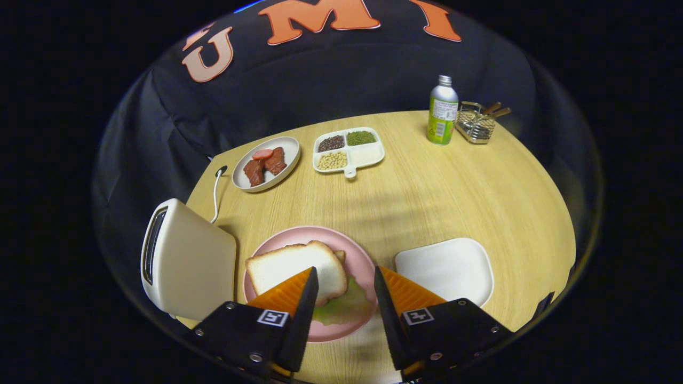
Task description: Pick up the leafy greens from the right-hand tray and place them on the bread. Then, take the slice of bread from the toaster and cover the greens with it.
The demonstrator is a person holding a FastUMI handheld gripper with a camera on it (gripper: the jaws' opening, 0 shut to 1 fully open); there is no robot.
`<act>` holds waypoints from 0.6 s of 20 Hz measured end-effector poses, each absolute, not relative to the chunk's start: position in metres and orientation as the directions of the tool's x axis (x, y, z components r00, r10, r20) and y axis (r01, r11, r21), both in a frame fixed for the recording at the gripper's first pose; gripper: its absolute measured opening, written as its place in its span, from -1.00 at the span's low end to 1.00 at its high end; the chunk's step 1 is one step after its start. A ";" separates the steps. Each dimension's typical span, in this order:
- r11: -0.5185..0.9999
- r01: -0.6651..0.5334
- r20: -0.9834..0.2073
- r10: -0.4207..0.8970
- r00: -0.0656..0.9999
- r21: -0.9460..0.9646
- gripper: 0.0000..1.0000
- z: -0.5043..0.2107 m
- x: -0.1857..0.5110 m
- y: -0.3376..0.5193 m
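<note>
Fingers spread wide, gripper holding nothing, poised over one pink plate. On it: one top bread slice covering the leafy greens, a green edge peeking out between the fingers, a second slice just showing beneath. One white toaster beside the plate, one bare white tray opposite. Beyond: one dish of meat, one four-part tray of beans, one bottle, one wire basket.
</note>
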State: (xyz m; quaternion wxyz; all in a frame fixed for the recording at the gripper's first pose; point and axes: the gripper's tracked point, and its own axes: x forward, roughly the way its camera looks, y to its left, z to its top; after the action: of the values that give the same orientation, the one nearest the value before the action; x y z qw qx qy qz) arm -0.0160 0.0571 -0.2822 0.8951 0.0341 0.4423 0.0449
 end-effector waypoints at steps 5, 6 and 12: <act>0.998 -0.053 -0.717 0.053 0.695 0.022 0.98 -0.234 0.003 0.027; 0.999 -0.054 -0.695 0.045 0.718 0.009 0.98 -0.220 0.006 0.021; 0.999 -0.041 -0.517 0.022 0.856 -0.026 0.98 -0.130 0.023 -0.002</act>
State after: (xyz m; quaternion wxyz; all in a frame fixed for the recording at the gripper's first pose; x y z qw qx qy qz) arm 0.0234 -0.0019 -0.1302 0.9631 -0.0182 0.2680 0.0163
